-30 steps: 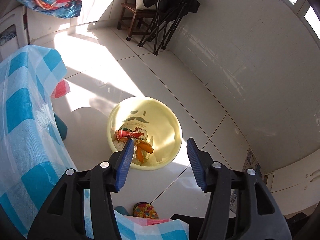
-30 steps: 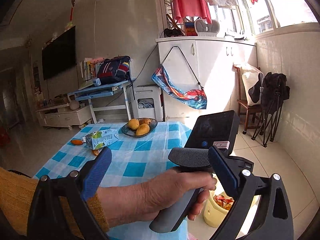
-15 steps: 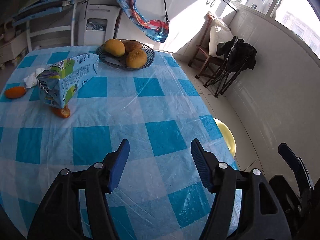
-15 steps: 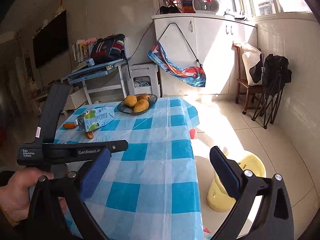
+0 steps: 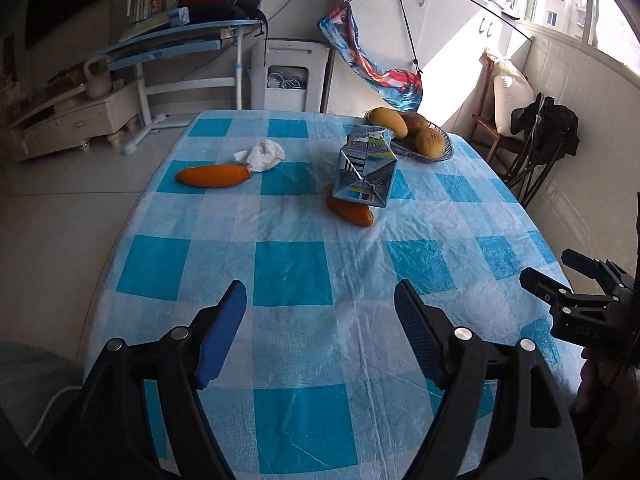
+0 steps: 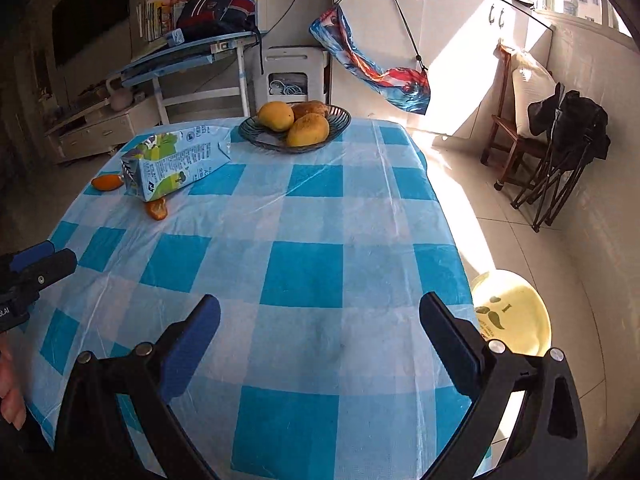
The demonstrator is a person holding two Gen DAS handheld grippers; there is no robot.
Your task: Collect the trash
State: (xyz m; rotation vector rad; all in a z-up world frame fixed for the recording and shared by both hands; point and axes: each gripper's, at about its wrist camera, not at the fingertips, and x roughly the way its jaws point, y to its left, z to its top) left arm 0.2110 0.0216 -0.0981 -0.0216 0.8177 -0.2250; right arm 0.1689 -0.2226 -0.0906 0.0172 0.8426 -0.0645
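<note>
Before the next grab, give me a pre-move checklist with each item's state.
1. Left hand-held gripper empty, jaws opening: ok.
2. Right hand-held gripper open and empty: ok.
3. Carton free to lift: not ok, it lies on an orange piece.
4. Crumpled tissue and other orange piece unobstructed: ok.
5. Yellow bin beside the table, mouth open: ok.
6. Room left in bin: cannot tell.

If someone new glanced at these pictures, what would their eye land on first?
Probably the blue-and-white checked tablecloth, with a tipped-over milk carton near its middle, lying on an orange peel. Beyond it sits a bowl of mangoes at the far edge, and a yellow bin stands on the floor beside the table.
</note>
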